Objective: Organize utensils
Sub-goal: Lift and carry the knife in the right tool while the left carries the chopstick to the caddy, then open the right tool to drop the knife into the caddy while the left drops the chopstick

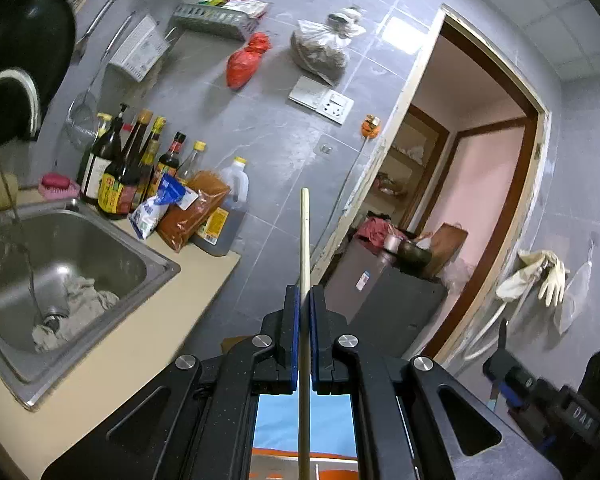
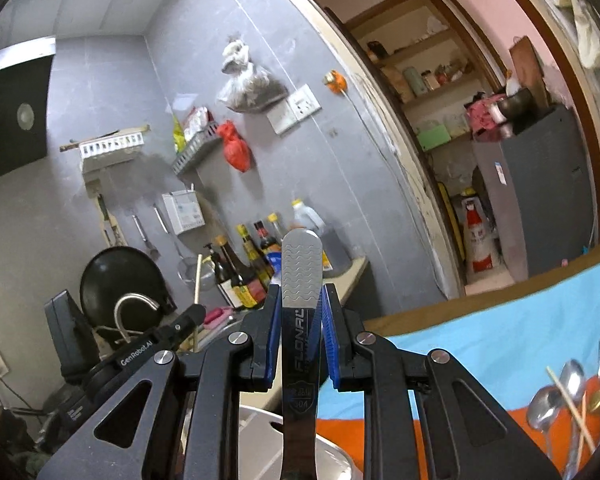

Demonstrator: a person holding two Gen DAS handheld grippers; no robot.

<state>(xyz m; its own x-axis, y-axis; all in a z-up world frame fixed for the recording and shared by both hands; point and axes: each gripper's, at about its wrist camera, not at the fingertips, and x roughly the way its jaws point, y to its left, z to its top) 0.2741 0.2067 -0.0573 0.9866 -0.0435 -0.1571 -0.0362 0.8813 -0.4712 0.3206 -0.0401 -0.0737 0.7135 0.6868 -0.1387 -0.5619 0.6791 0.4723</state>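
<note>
Left hand-held gripper (image 1: 305, 300): jaws clamped tight on a single wooden chopstick (image 1: 305, 240), which runs straight out between the blue pads toward 12 o'clock, tip against the grey tiled wall. Sink (image 1: 156, 264) with a rag at 9 o'clock, sauce bottles (image 1: 128, 168) at 10 o'clock, doorway at 2 o'clock. Right hand-held gripper (image 2: 300, 300): jaws narrowed on a steel utensil handle (image 2: 302, 280), wavy-textured rounded end pointing to 12 o'clock; the left pad looks to be touching, right-side contact hard to tell. Remaining spoons and forks (image 2: 572, 392) plus a chopstick lie piled on the orange-and-blue cloth of the surface (image 2: 500, 328) at 4 o'clock.
</note>
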